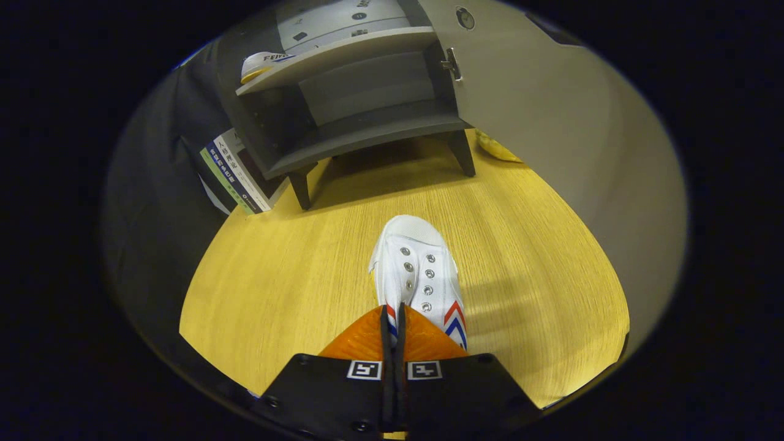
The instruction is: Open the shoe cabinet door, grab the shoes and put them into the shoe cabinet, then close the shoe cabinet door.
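Gripper view is taken from above a wooden counter [294, 288], looking forward along the fingers [367, 334]. The gripper [392, 324] is seen with its two fingers drawn almost fully together — only a thin slot is left between them, and the side wall of a white shoe [416, 269] is pinched in that slot near the heel end. The shoe has metal eyelets and red and blue chevron stripes on its side, and its toe is pointed toward 12 o'clock, away from the fingers. Whether its sole is touching the counter cannot be told.

Beyond the shoe, at 12 o'clock, a grey shoe cabinet [361, 122] is standing on short dark legs on the counter. Its door [539, 92] is swung open toward 1 o'clock, and a metal hinge or latch is seen on its inner edge. Inside, two shelves are visible; on the upper shelf a second white shoe [263, 63] is already placed, at the left end of the shelf, at about 11 o'clock from the fingers. The lower shelf is bare.

To the left of the cabinet, at about 10 o'clock, some books [236, 174] are leaned beside the cabinet leg. Behind the open door, a small yellow object [499, 149] is partly hidden — it cannot be identified.
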`<move>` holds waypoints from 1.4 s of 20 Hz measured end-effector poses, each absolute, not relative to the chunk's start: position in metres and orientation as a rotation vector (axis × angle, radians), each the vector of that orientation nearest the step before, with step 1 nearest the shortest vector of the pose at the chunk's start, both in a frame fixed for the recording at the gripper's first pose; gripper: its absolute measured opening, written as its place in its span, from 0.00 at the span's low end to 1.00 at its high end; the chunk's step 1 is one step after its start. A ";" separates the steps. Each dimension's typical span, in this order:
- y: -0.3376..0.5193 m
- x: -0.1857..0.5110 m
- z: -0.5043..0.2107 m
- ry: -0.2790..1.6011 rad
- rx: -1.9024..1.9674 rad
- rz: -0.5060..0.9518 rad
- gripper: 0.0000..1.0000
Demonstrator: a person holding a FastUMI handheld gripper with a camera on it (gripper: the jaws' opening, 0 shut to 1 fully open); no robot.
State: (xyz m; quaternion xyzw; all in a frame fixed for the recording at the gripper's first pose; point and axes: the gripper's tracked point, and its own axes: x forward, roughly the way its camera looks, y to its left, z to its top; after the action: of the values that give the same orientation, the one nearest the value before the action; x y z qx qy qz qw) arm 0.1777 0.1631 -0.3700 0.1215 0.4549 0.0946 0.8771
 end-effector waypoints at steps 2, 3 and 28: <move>0.170 0.182 -0.355 0.927 0.286 0.215 0.01; 0.174 0.185 -0.348 0.918 0.301 0.227 0.01; 0.225 0.336 -0.143 0.532 0.371 0.385 0.01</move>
State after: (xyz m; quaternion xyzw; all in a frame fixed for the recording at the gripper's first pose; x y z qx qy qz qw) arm 0.3363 0.2251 -0.1428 0.1810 0.2597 0.1881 0.9297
